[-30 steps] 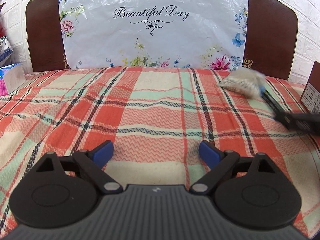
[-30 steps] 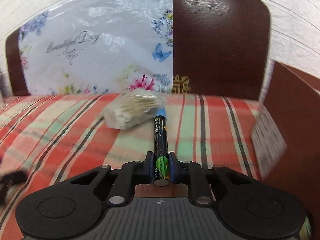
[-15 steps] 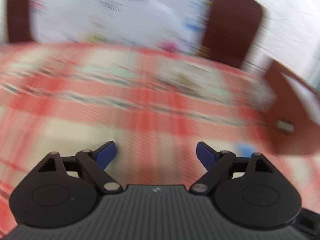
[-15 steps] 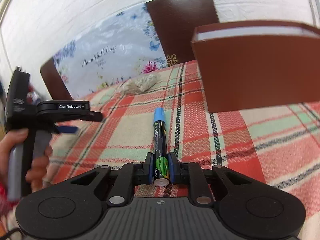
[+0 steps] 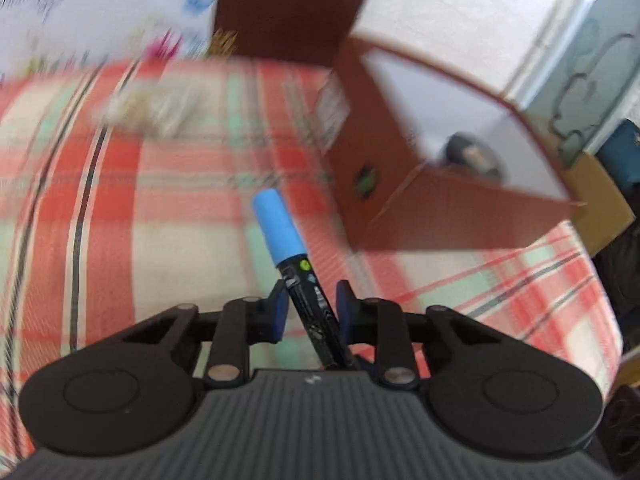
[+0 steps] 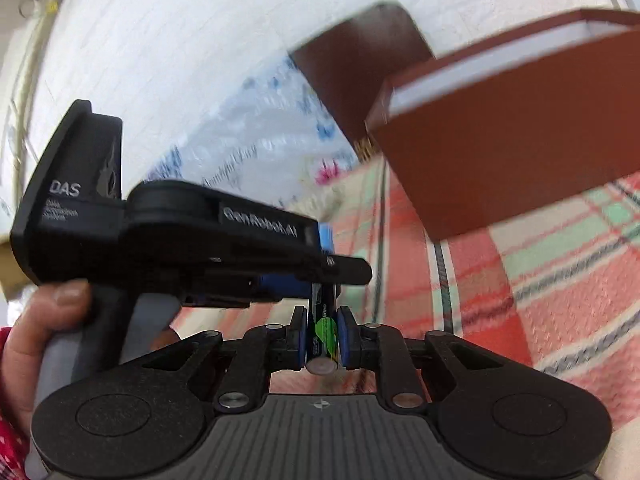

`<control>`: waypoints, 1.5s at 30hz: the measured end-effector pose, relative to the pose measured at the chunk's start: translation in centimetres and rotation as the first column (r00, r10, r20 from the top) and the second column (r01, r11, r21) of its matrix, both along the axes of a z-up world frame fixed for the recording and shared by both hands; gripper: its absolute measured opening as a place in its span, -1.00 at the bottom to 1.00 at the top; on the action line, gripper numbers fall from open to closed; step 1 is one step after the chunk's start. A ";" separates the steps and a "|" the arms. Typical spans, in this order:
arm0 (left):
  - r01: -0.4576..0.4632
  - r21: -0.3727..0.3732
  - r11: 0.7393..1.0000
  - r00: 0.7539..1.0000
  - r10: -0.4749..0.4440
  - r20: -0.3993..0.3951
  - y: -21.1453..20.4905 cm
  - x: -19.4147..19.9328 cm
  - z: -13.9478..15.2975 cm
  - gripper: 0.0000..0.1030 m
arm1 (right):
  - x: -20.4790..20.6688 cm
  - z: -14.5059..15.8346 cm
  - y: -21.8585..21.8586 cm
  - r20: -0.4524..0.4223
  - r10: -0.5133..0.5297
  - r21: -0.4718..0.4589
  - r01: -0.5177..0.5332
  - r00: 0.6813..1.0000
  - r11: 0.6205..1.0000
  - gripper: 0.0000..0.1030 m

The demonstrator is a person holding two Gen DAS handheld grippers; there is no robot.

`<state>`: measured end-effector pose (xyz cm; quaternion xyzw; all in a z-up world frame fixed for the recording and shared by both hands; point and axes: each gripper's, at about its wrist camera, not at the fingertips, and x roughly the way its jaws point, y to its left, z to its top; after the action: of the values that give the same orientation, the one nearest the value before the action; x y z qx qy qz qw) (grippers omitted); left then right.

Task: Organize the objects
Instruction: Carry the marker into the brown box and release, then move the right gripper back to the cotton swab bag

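Note:
A black marker with a light blue cap point(image 5: 289, 255) stands between both grippers. My right gripper point(image 6: 322, 338) is shut on its rear end point(image 6: 322, 340). My left gripper point(image 5: 310, 304) has its blue pads on either side of the marker's barrel, nearly closed, with a small gap showing. In the right wrist view the left gripper body point(image 6: 192, 240) crosses from the left over the marker. An open brown box with a white inside point(image 5: 440, 152) stands on the plaid cloth just beyond the marker; a dark round object point(image 5: 472, 152) lies in it.
A clear bag of cotton swabs point(image 5: 148, 110) lies on the plaid cloth point(image 5: 120, 220) at the back left. A brown headboard with a floral plastic sheet point(image 5: 100, 8) stands behind. A cardboard box point(image 5: 600, 208) sits past the right edge.
My left gripper swung right and its jaws closed in around the marker held by my right gripper. My right gripper lifted and carried the marker toward the brown box.

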<state>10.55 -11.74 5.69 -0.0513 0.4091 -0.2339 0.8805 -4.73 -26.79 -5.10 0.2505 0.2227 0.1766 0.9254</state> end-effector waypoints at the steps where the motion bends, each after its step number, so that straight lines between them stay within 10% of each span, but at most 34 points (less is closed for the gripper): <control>1: 0.032 -0.005 0.999 0.999 -0.032 0.041 -0.7 -0.3 1.5 -0.55 | -0.2 0.8 -0.4 0.033 -0.009 0.002 0.008 0.999 1.000 -0.70; 7: 0.185 0.032 0.982 0.961 -0.188 0.204 -7.6 2.2 8.3 -0.59 | 1.5 6.3 -3.0 0.259 -0.150 -0.072 0.174 0.954 0.982 -0.70; 13: 0.181 0.108 0.977 0.969 -0.196 0.150 -13.1 7.6 6.3 -0.57 | 8.0 6.8 -5.8 0.214 -0.249 -0.101 0.274 0.945 0.956 -0.70; 16: 0.089 0.144 0.986 0.986 -0.108 0.128 -13.0 9.2 4.3 -0.21 | 10.4 5.7 -5.2 0.177 -0.232 -0.180 0.264 0.956 0.948 -0.68; 21: 0.099 0.174 0.980 0.977 -0.129 0.167 -12.0 8.2 4.3 -0.23 | 10.0 5.2 -3.8 0.245 -0.226 -0.229 0.283 0.943 0.931 -0.54; 30: 0.113 0.246 0.963 0.950 -0.178 0.258 -10.3 7.1 11.3 -0.24 | 5.0 6.8 -2.9 0.357 -0.232 -0.219 0.323 0.905 0.921 -0.36; 32: 0.102 0.285 0.953 0.906 -0.208 0.370 -10.2 6.4 16.5 -0.23 | 3.9 9.5 -3.7 0.419 -0.183 -0.257 0.310 0.889 0.915 -0.36; 36: -0.016 0.259 0.966 0.718 -0.169 0.675 -7.4 2.7 27.7 -0.22 | 2.9 17.4 -5.4 0.553 -0.188 -0.230 0.365 0.812 0.902 -0.36; 39: -0.024 0.191 0.981 0.668 -0.126 0.733 -3.5 0.1 30.7 -0.22 | 1.6 19.9 -5.3 0.607 -0.197 -0.190 0.381 0.770 0.905 -0.30; 42: -0.005 0.184 0.983 0.686 -0.131 0.716 0.1 -1.2 27.4 -0.16 | 1.4 18.5 -3.1 0.582 -0.165 -0.194 0.333 0.796 0.923 -0.29; 45: -0.018 0.201 0.979 0.755 -0.118 0.645 3.3 -0.8 19.8 -0.16 | 3.6 14.3 1.8 0.510 -0.084 -0.267 0.250 0.856 0.931 -0.29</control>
<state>9.73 -8.45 25.52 0.1311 0.0982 -0.2193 0.9618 -1.11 -24.98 9.23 0.0606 -0.0162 0.1131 0.9916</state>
